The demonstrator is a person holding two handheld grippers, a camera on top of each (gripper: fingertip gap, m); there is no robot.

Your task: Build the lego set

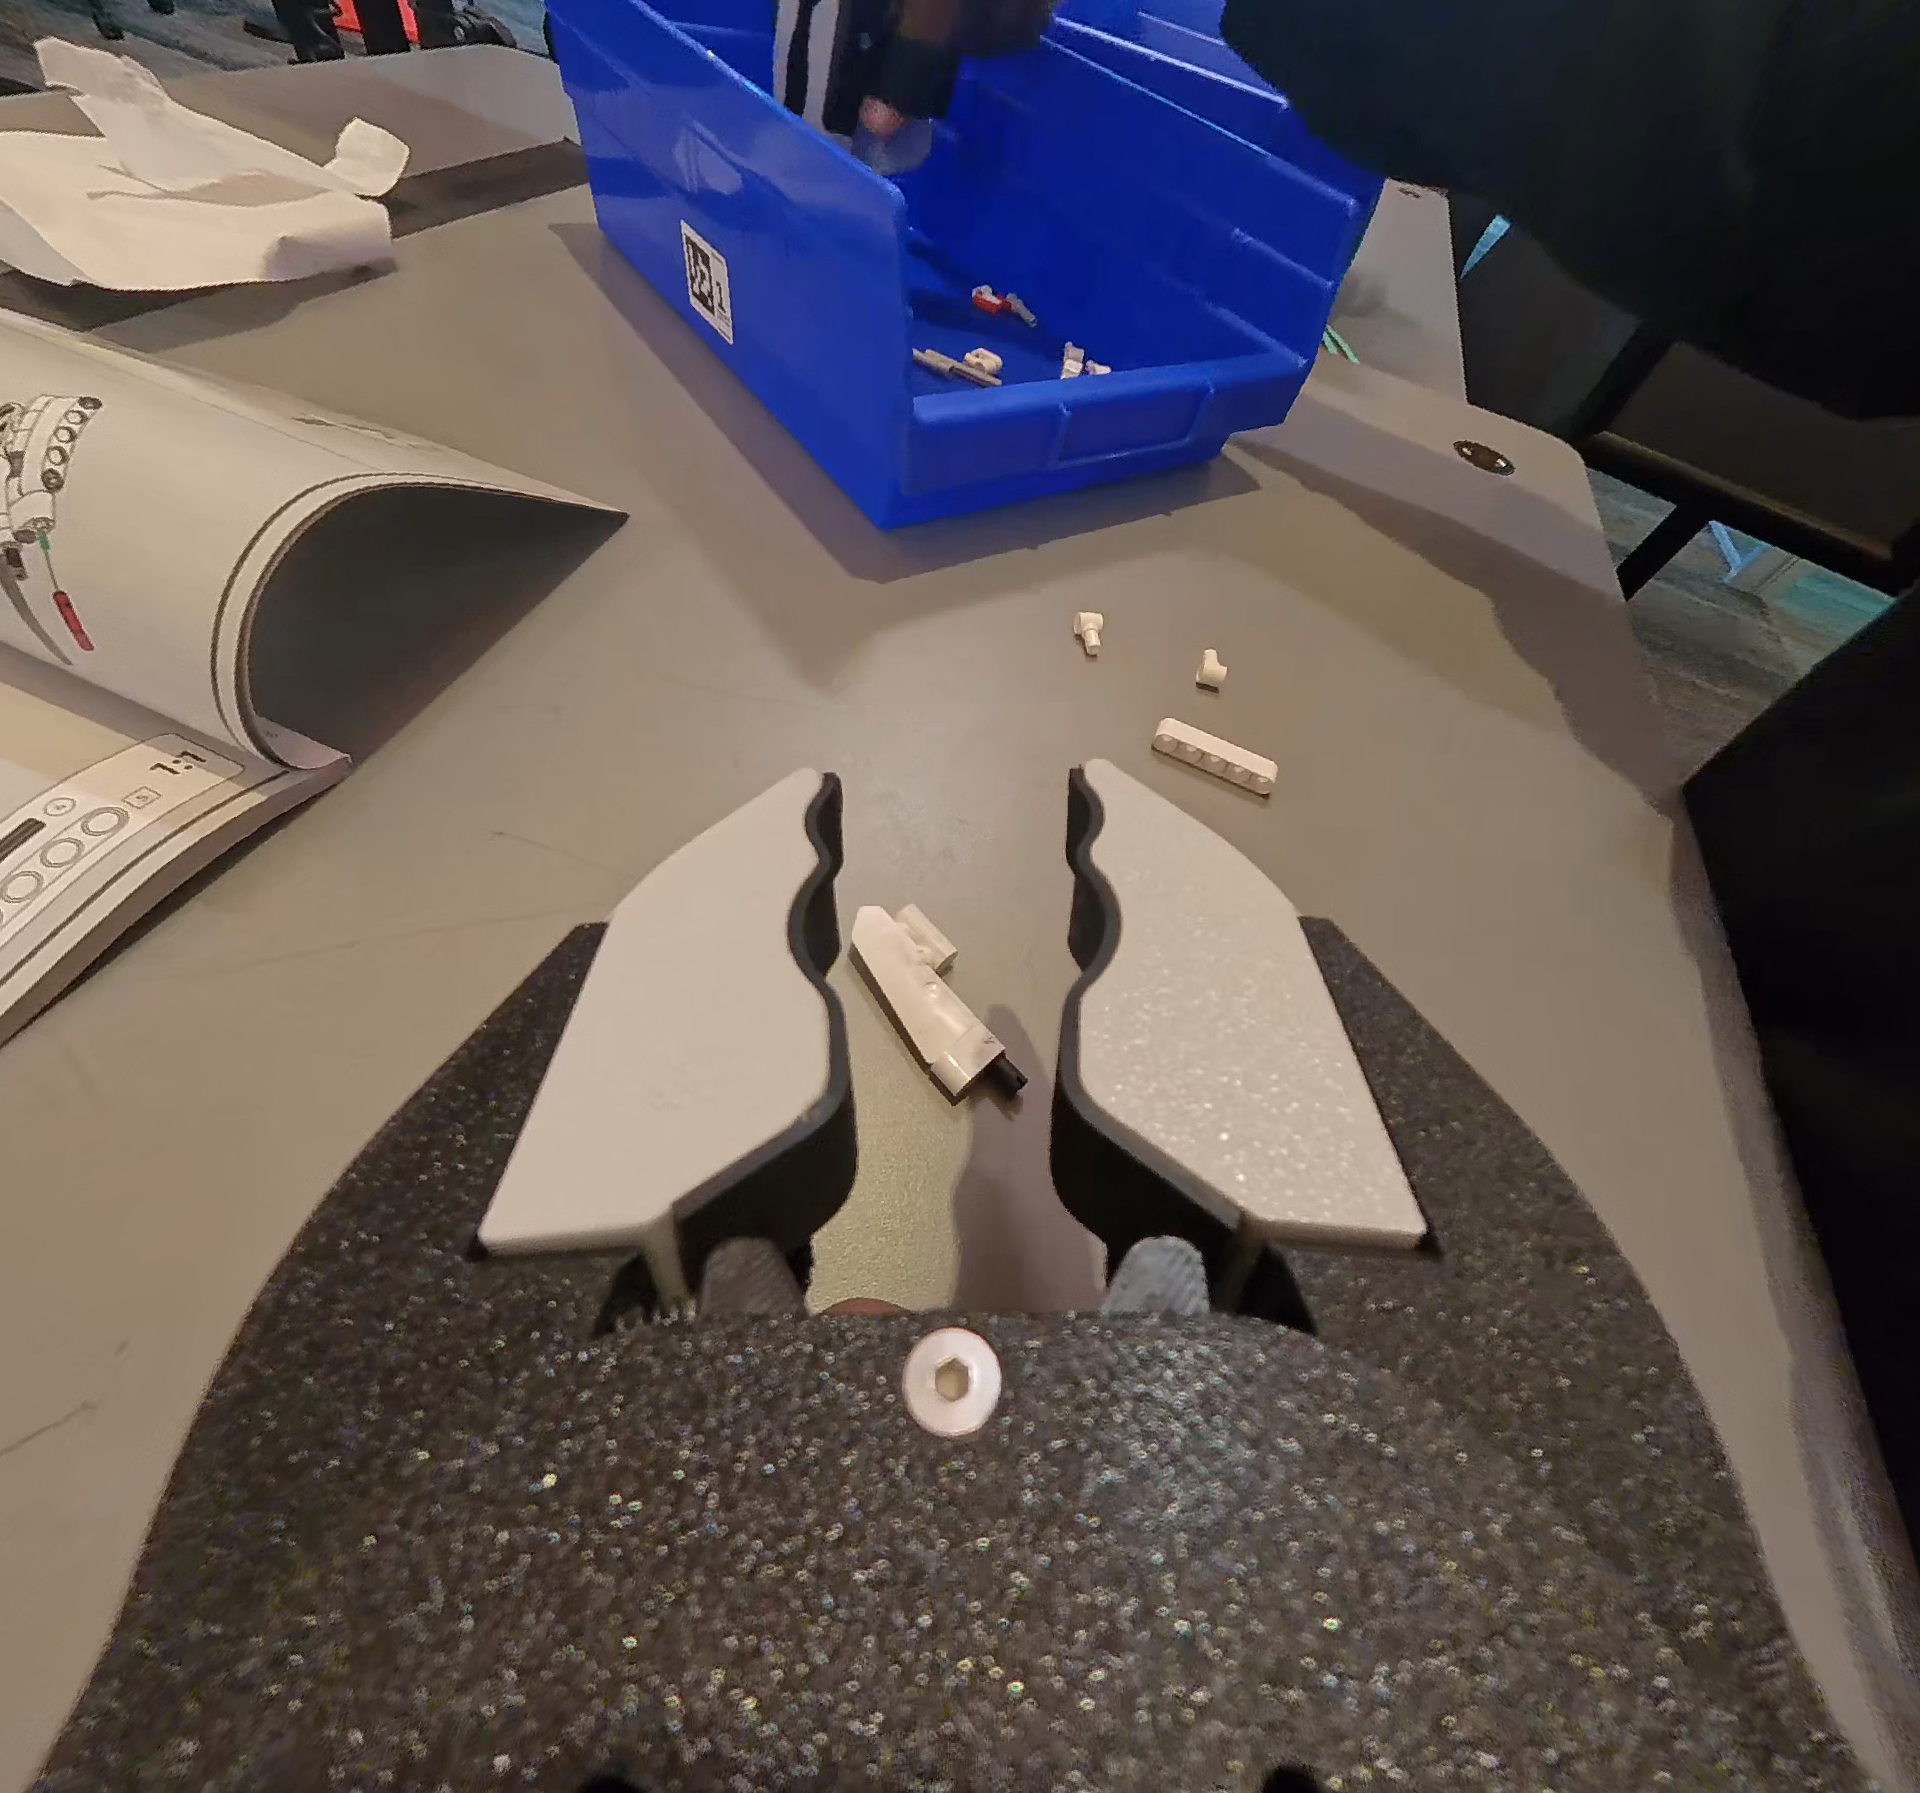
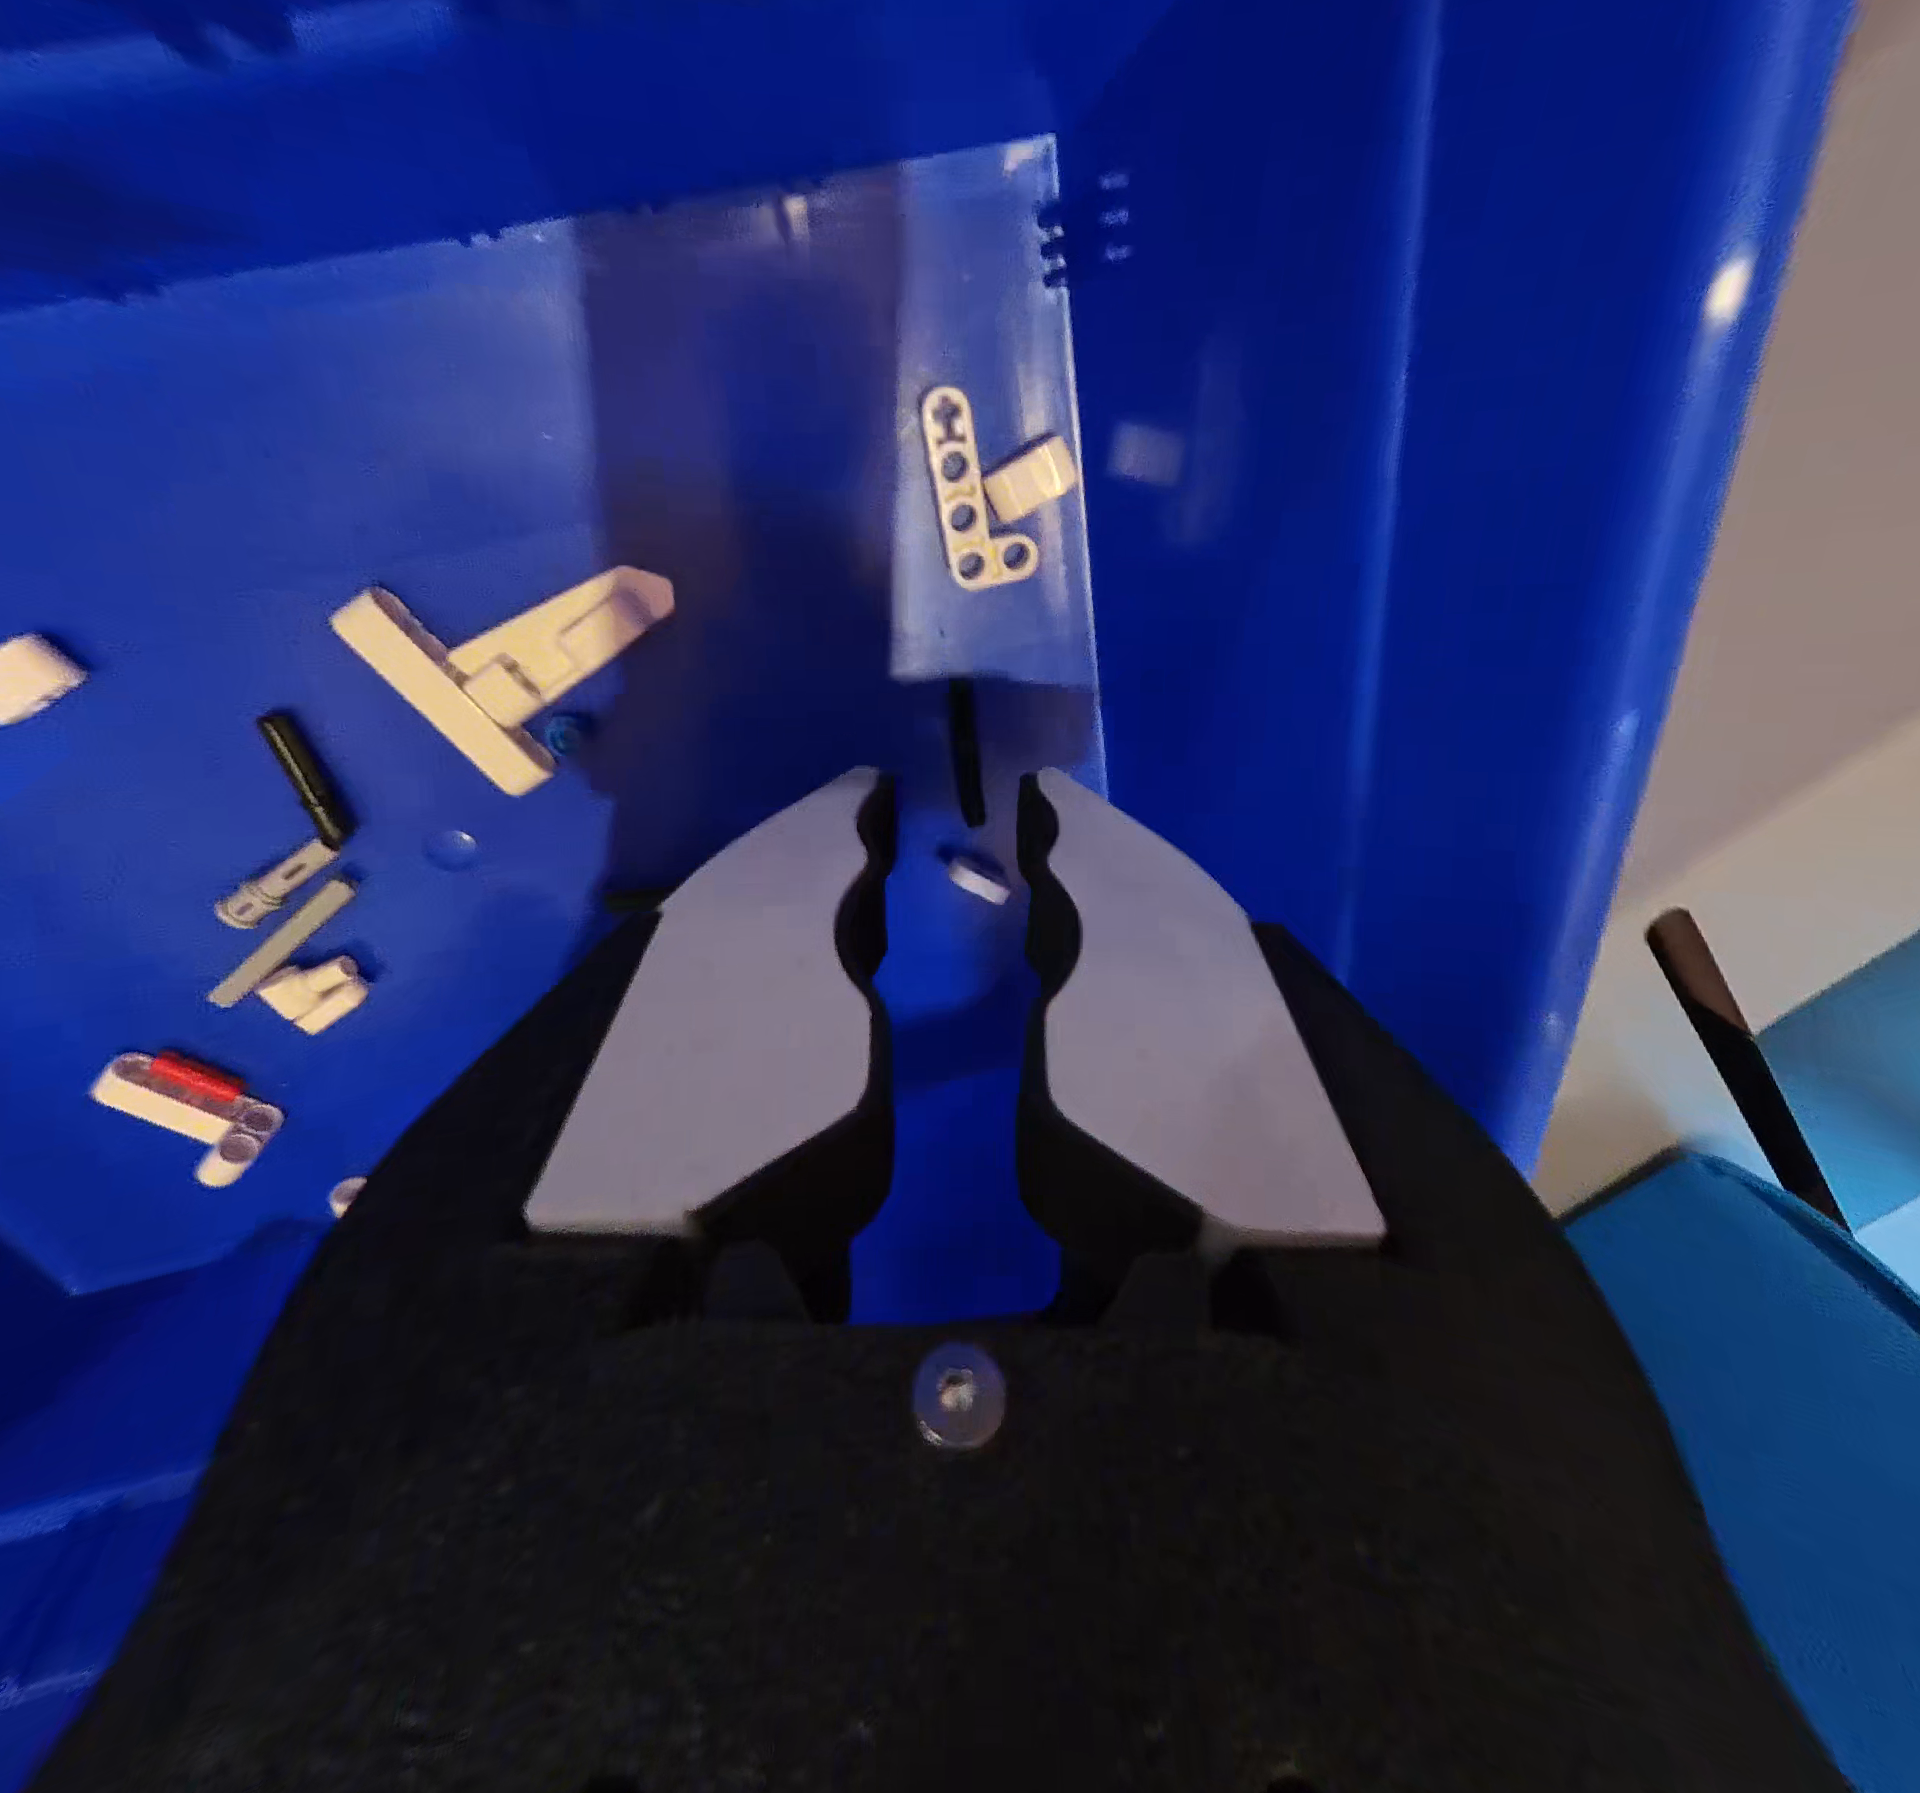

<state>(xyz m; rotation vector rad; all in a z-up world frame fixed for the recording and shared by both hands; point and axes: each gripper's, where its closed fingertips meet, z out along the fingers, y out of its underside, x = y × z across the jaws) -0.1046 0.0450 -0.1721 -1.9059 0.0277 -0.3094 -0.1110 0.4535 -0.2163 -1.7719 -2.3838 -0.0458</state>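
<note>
Above the grey surface (image 1: 644,663), the left gripper (image 1: 954,787) hovered with its fingers (image 1: 727,964) spread wide and nothing pressed between them. A white brick assembly with a black pin at one end (image 1: 930,1000) lay on the surface between the fingers, near the left one, and whether it touched the pad could not be told. Ahead and to the right lay a white beam with holes (image 1: 1214,756) and two small white connectors (image 1: 1088,631) (image 1: 1209,670). An open instruction booklet (image 1: 208,621) lay to the left, crumpled white paper (image 1: 187,185) beyond it.

Inside the blue bin (image 2: 1299,393), the right gripper (image 2: 956,782) pointed down at the floor with its fingers (image 2: 1143,995) narrowly parted, gripping nothing. A small white bush (image 2: 977,879) lay between the tips, just beside the right finger, and a thin black axle (image 2: 966,756) lay just ahead. Farther off sat a white L-shaped beam (image 2: 971,496), a larger white assembly (image 2: 499,673) and loose pieces to the left, one with a red part (image 2: 192,1089).
</note>
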